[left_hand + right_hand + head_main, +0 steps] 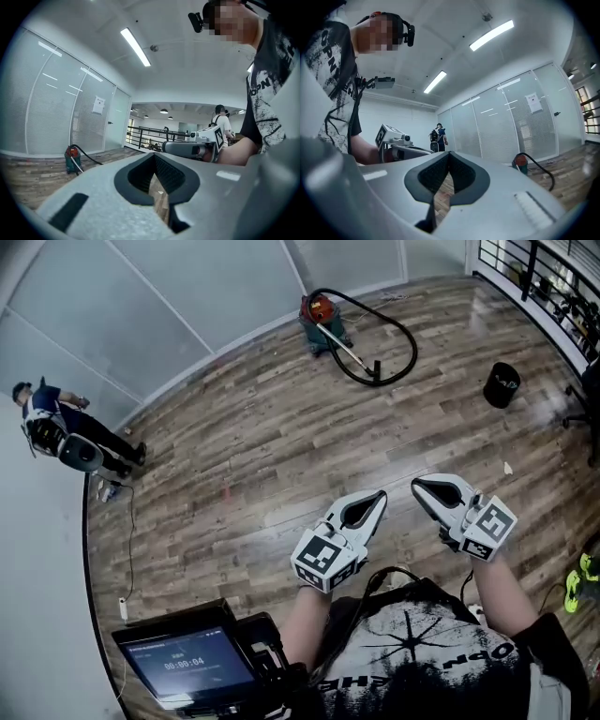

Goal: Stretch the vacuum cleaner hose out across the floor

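Well beyond both sets of fingertips, by the glass wall (187, 306), the vacuum cleaner (320, 313) stands with its hose (409, 343) curled in a loop on the wood floor (262, 456) beside it. Your left gripper (378, 497) has its fingers pressed together, holding nothing. Your right gripper (418, 486), just beside it, is likewise closed and empty. Neither touches the hose. Off to the right of your right fingers, well apart, sits a black bin (502, 384).

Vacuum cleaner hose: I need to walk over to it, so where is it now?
Head view, top centre: the hose lies looped on the floor beside the red vacuum cleaner, left of the black bin.
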